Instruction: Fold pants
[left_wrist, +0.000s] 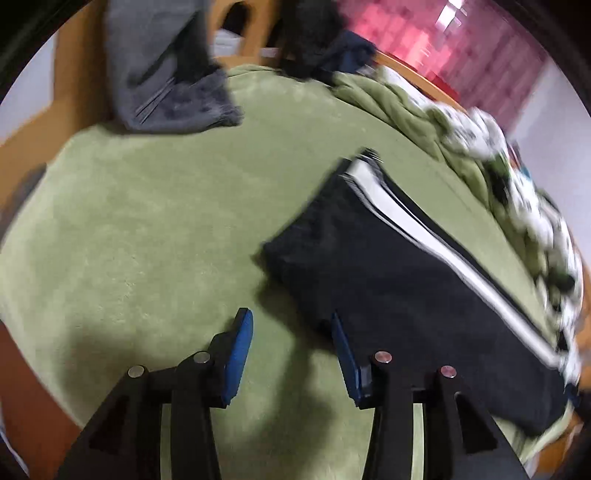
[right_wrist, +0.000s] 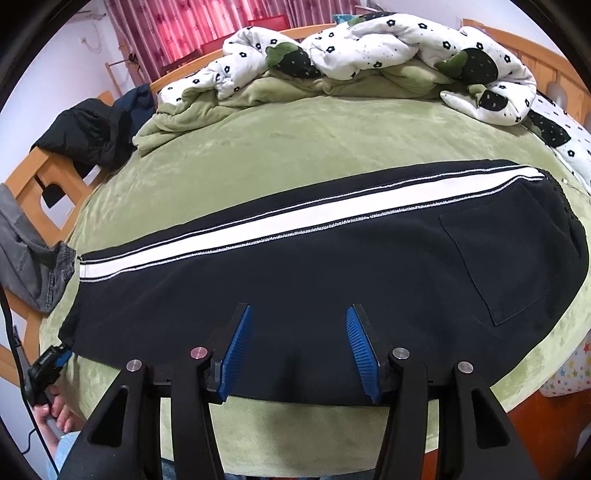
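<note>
Black pants (right_wrist: 332, 280) with a white side stripe (right_wrist: 229, 236) lie flat and lengthwise across the green blanket (right_wrist: 295, 147), one leg on the other, back pocket to the right. My right gripper (right_wrist: 299, 310) is open above the near edge of the pants, and flat fabric shows between its blue pads (right_wrist: 236, 347). In the blurred left wrist view, my left gripper (left_wrist: 290, 315) is open at the hem end of the pants (left_wrist: 388, 273). Its right pad (left_wrist: 343, 358) is by the fabric's edge, and only blanket (left_wrist: 147, 240) shows in the gap.
A rumpled white flowered quilt (right_wrist: 369, 48) and a bunched green cover lie along the far side. A grey garment (left_wrist: 166, 81) and a dark jacket (right_wrist: 92, 136) hang on the wooden bed frame (right_wrist: 33, 184). A hand (right_wrist: 55, 406) is at the lower left.
</note>
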